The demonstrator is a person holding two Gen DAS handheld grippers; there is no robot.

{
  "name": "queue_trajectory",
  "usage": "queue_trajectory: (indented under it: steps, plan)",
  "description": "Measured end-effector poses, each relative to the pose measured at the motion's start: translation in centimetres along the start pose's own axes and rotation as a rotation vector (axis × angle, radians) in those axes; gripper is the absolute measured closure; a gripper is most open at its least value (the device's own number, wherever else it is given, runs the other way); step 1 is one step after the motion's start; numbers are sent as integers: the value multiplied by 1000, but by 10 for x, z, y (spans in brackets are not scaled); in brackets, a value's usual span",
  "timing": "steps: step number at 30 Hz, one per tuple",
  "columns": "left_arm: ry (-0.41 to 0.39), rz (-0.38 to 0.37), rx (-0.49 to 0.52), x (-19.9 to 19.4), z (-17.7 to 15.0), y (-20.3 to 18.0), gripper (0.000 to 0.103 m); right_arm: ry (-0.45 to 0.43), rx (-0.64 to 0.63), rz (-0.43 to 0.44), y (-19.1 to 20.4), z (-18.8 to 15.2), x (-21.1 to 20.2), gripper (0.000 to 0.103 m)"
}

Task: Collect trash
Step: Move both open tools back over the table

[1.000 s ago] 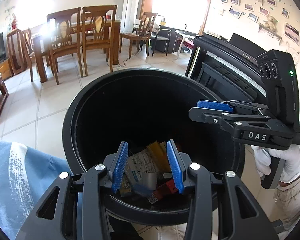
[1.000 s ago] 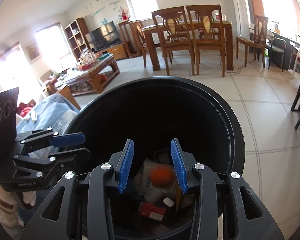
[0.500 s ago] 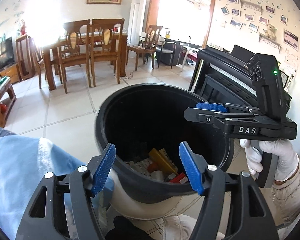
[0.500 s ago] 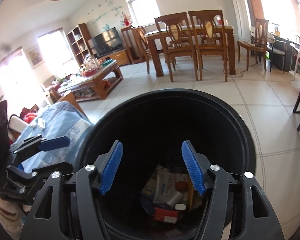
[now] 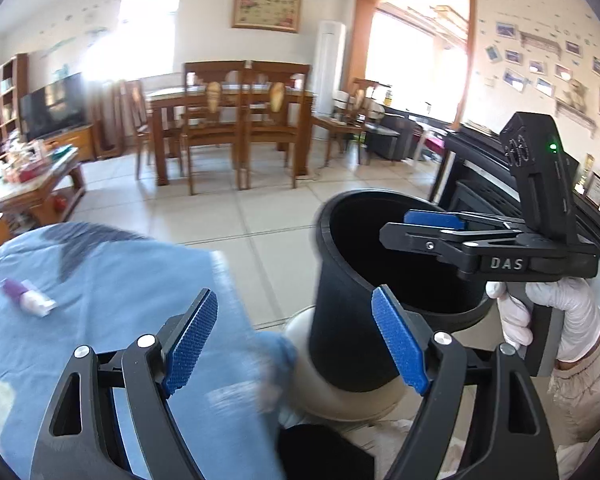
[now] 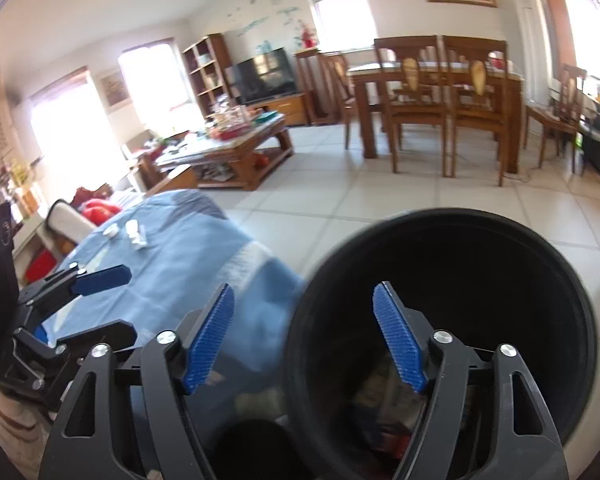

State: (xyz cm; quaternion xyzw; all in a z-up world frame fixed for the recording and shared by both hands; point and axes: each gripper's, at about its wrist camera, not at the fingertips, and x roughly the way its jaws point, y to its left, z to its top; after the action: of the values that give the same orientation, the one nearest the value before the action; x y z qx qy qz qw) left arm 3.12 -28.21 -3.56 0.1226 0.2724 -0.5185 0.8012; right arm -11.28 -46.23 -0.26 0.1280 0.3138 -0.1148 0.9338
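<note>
The black trash bin stands on the tiled floor to the right of a blue cloth; it also shows in the right wrist view, with blurred trash at its bottom. My left gripper is open and empty, over the cloth's edge beside the bin. My right gripper is open and empty, over the bin's left rim; it also shows in the left wrist view. A small purple and white item lies on the cloth. Small white items lie on the cloth's far part.
A wooden dining table with chairs stands across the floor. A cluttered coffee table is at the left. A black piano stands right behind the bin. A white base sits under the bin.
Both grippers opened wider and pulled back and to the left, away from the bin's inside. The blue cloth and its small items came into view.
</note>
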Motion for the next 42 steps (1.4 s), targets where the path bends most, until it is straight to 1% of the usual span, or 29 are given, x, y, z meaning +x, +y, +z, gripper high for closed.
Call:
queue_trajectory:
  steps: [2,3,4,9,14,17,20,22,26,30,31,34,39,41,42]
  plan:
    - [-6,38,-20,-10,-5,14,19,11,-23,27,21,6,12,28]
    - [-9,58,-30,-14,-6,22,15,18,-37,43,33,8,18,25]
    - [-17,87,-43,-22,-10,33,14,23,-45,54,41,11,22,22]
    - [-18,184,-129,-47,-24,82,14,52,-108,129,95,23,52,17]
    - [-15,268,-217,-68,-34,130,14,80,-149,187,138,31,82,15]
    - [-18,307,-251,-80,-40,151,14,97,-167,215,159,31,99,11]
    - [-17,335,-270,-88,-45,168,14,114,-181,234,176,34,114,10]
    - [-16,353,-278,-93,-47,179,14,122,-184,242,186,35,123,5]
    - [-10,391,-293,-101,-51,197,14,133,-201,256,206,40,142,5]
    - [5,430,-300,-104,-50,218,14,156,-222,273,218,44,158,5]
    - [13,440,-297,-103,-49,224,12,160,-230,274,220,44,162,5]
    - [32,472,-291,-101,-49,241,10,189,-278,277,235,48,176,5]
    - [73,491,-306,-97,-48,270,10,222,-363,271,256,54,197,5]
    - [96,494,-331,-94,-46,290,10,244,-398,268,266,57,209,5]
    - [109,487,-349,-93,-46,299,7,251,-409,268,269,58,213,5]
